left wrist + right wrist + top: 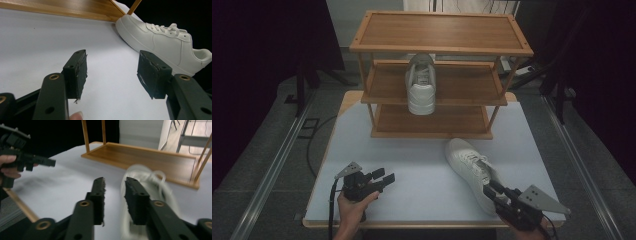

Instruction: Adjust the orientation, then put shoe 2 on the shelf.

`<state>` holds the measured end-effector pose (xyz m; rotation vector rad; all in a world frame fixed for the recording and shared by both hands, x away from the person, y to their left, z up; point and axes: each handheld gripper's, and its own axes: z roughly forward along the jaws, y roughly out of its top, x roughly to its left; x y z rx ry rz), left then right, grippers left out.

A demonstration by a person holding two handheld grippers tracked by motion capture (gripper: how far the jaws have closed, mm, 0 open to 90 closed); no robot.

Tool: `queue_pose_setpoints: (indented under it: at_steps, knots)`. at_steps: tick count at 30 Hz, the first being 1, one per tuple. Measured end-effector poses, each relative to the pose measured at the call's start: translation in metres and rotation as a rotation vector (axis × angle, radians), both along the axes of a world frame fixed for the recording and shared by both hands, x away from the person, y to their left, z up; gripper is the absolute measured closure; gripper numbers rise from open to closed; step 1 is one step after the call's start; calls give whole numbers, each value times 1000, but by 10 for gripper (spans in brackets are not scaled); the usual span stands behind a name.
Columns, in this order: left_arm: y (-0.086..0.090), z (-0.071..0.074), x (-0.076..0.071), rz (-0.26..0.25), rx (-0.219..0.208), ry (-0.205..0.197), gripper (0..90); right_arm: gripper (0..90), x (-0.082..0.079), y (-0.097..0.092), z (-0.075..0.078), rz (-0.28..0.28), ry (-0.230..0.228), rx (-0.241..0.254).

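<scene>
At the near edge of the table (pixel 422 200), the right tongs (pixel 493 191) sit at the heel of the white sneaker (pixel 469 167) that lies on the table in front of the rack. Their jaws stand part open, and in the right gripper view the heel blurs just beyond the right jaw; nothing is pinched. The left tongs (pixel 386 178) hover over bare table to the left, jaws wide and empty, well apart from the shoe.

The step in hand looks like taking this shoe by the heel to join its mate. To do it well, the jaws should straddle the heel collar squarely, 1 pad inside the opening and 1 outside, then close firmly before any lift; a bite on the soft rim alone could let the shoe swing toe-down. The left tongs could steady the toe.

Farther back stands the wooden shoe rack (pixel 441 47) with 3 shelves. The second sneaker (pixel 420 85) rests on the middle shelf, its toe over the front edge.

The high view gives that shelved shoe and the whole layout. The left gripper view shows the table shoe's side profile (pixel 160 42), laces tied, toe close to the rack's bottom shelf. The right gripper view alone shows how near the jaws are to the heel.
</scene>
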<state>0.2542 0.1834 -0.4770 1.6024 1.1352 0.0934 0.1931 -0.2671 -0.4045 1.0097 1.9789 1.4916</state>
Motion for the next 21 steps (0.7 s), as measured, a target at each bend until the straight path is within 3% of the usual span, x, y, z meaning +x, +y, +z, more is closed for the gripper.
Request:
queue_pose_setpoints:
  at_steps: [2, 7, 9, 12, 21]
  knots:
    - [0, 0, 0, 2, -1, 3, 413, 627, 6, 0, 3, 0, 2, -3]
    - [1, 0, -1, 0, -7, 3, 413, 533, 40, -5, 13, 9, 27, 8]
    - [1, 0, -1, -1, -12, 2, 413, 522, 45, -7, 14, 2, 36, 10]
    - [0, 1, -1, -5, -14, 1, 412, 495, 60, -11, 15, -2, 70, 20]
    - [0, 2, -1, -7, -18, -2, 412, 488, 78, -7, 10, 30, 114, -1]
